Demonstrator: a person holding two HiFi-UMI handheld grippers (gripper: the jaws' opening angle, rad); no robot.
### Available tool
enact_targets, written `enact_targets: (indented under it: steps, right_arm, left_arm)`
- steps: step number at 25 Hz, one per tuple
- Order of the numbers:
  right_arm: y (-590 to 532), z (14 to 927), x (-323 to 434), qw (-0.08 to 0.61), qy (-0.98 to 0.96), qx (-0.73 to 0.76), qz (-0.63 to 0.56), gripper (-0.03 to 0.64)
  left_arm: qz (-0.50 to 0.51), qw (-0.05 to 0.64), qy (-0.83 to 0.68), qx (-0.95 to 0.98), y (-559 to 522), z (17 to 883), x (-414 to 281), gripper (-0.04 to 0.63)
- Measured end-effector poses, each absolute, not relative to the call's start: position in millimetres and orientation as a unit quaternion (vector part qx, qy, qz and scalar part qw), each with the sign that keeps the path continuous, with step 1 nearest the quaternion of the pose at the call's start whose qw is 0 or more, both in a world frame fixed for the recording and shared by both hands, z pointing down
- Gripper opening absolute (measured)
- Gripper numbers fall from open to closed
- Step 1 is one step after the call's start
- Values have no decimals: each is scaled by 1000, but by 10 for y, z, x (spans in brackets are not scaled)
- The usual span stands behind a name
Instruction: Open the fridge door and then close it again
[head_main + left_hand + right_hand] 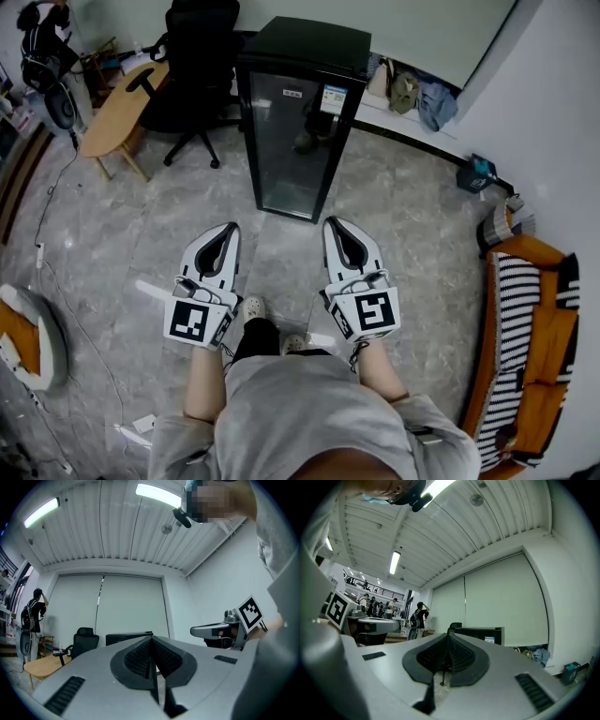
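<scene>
Ahead at 12 o'clock: one black fridge (302, 56), glass door (289, 150) closed; two claws, left gripper (231, 227), right gripper (331, 223), both pinched together, empty.

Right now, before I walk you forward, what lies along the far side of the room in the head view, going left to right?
wooden table → black office chair → fridge → bags against the wall → blue box on the floor

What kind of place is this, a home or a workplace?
Probably an office or lab room: an office chair beside a wooden desk, and a small black fridge with a glass door.
</scene>
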State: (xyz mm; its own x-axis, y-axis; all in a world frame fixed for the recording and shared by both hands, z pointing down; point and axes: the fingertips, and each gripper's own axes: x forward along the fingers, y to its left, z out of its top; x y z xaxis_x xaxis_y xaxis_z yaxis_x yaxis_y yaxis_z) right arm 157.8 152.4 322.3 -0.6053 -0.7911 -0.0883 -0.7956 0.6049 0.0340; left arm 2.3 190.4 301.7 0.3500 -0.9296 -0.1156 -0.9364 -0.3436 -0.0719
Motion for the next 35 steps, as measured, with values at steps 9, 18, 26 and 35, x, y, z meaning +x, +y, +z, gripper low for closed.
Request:
enact_targets:
  steps: [9, 18, 26, 35]
  right_arm:
    - [1031, 3220, 1328, 26, 884, -464, 42, 25]
    - [449, 3177, 890, 28, 869, -492, 45, 25]
    - [80, 3190, 564, 26, 852, -520, 46, 25]
    - [-88, 3226, 440, 17, 834, -549, 50, 25]
  left_arm:
    - [35, 62, 553, -830, 1329, 3020, -274, 15]
    - [38, 63, 529, -845, 657, 2979, -752, 15]
    - [36, 62, 505, -860, 199, 3001, -1106, 15]
    - [34, 53, 483, -873, -107, 3106, -1317, 15]
